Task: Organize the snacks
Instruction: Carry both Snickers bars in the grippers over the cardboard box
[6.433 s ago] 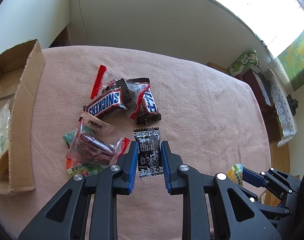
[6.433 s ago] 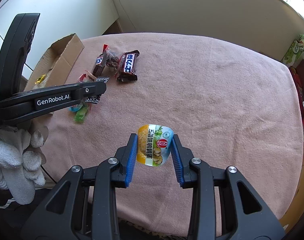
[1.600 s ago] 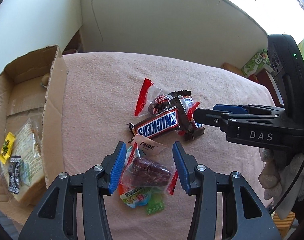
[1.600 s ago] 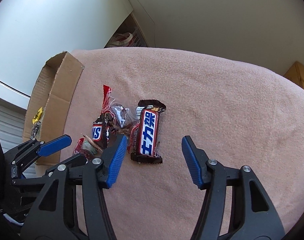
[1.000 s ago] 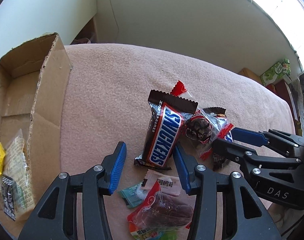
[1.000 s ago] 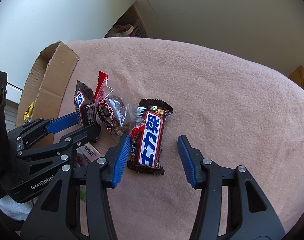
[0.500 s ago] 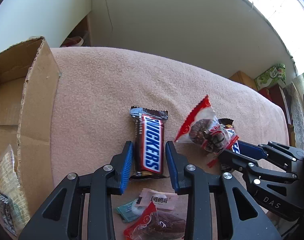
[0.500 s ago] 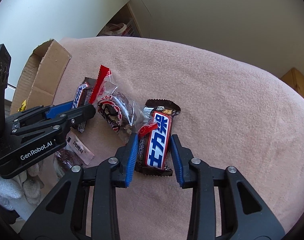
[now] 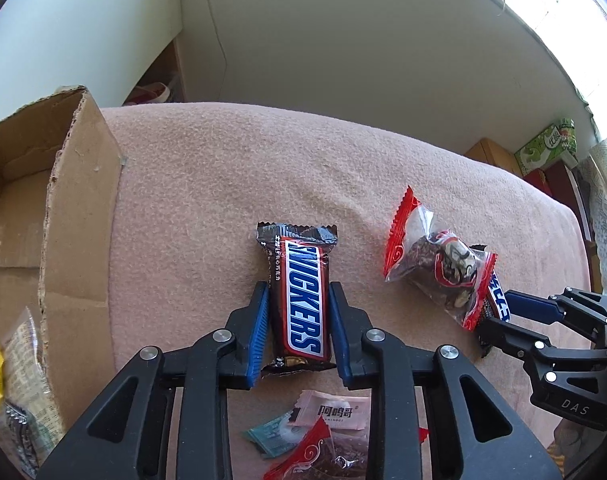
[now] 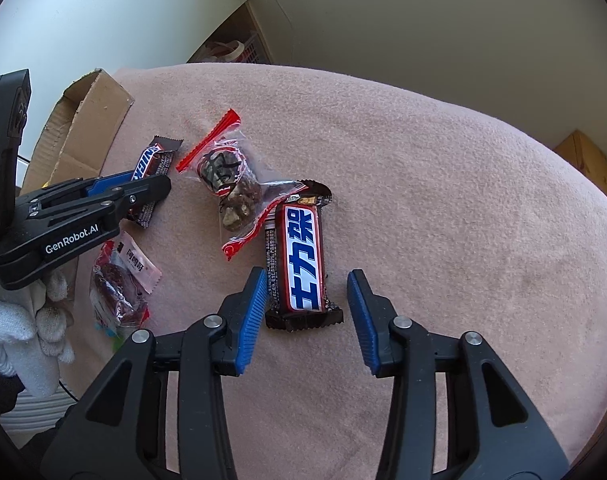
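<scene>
The Snickers bar (image 9: 302, 298) in its glossy brown wrapper lies flat on the pink fleece-covered surface (image 9: 231, 184), its long axis running straight away from the left gripper (image 9: 299, 330), whose blue ribbed jaws press against both long sides and pinch it. Its near crimped end is partly tucked between the jaws.

To the right, a second Snickers bar (image 10: 302, 262), printed in Chinese characters, also lies lengthwise between the jaws of the right gripper (image 10: 308, 316), which stand spread: the left one is close to the wrapper edge, the right one well clear. A clear crinkled packet with red serrated ends (image 10: 231, 184), holding dark lumpy pieces, overlaps that bar's far left corner.

Nearer the left gripper lie a pale pink sachet (image 9: 337, 410), a teal wrapper (image 9: 273, 436) and another red-edged clear packet (image 9: 323, 456), largely hidden by the gripper frame. An open cardboard box (image 9: 79, 208) with ragged flaps sits at the surface's left edge, its contents cut off.
</scene>
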`<state>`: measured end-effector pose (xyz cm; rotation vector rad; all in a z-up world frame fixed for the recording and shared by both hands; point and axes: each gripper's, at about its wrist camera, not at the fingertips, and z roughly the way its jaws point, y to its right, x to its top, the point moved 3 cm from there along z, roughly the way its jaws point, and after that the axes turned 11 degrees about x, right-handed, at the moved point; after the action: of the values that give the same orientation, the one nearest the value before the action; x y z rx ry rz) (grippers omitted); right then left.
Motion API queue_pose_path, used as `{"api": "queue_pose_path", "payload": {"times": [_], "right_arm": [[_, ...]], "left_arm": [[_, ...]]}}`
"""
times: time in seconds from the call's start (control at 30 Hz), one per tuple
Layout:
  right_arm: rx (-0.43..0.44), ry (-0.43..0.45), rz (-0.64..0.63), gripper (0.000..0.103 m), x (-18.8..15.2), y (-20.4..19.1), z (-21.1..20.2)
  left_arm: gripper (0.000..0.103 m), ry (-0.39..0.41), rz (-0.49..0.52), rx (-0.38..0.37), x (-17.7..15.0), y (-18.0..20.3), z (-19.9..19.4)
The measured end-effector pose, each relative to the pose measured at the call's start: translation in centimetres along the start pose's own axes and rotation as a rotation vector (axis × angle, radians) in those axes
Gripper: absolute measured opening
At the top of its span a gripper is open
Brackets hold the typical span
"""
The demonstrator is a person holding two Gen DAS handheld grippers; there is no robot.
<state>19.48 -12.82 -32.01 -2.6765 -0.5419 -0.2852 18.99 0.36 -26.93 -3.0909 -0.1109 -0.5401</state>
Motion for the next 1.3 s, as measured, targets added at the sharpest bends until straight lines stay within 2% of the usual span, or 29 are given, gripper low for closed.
{"api": "queue_pose_path", "payload": {"times": [0.23,0.37,0.47,0.7,0.87,1.03,1.3], "right_arm": [[-0.031,-0.001,-0.049,0.043,1.2,-0.9,0.6],[-0.053,-0.034,-0.086,0.031,1.5,-1.8,1.7],[-0.047,-0.03,-0.082,0.03,1.3,-1.8,1.5],[-0.042,0.004,-0.032,0.03,0.0,-0.5,-0.3],[-0.033,0.047,0.01,0.03,-1.1,0.6,-2.5],[-0.041,0.085,-0.014,0.03,-2.0,0.0,-4.9],[-0.007,0.139,-0.048,0.03,-1.8,-2.8,-7.8]], "left_arm": [[0.027,-0.002,0.036,0.018,0.3,0.4,0.2],[0.027,0.009,0.045,0.014,0.6,1.0,0.4],[0.027,0.005,0.013,-0.004,0.6,0.5,0.4],[0.027,0.02,-0.021,-0.019,0.6,0.2,-0.6],[0.027,0.059,-0.021,-0.029,0.3,0.3,-2.8],[0.027,0.09,-0.024,-0.037,-0.1,-0.2,-4.7],[0.027,0.137,-0.049,-0.025,-1.0,-2.5,-7.5]]}}
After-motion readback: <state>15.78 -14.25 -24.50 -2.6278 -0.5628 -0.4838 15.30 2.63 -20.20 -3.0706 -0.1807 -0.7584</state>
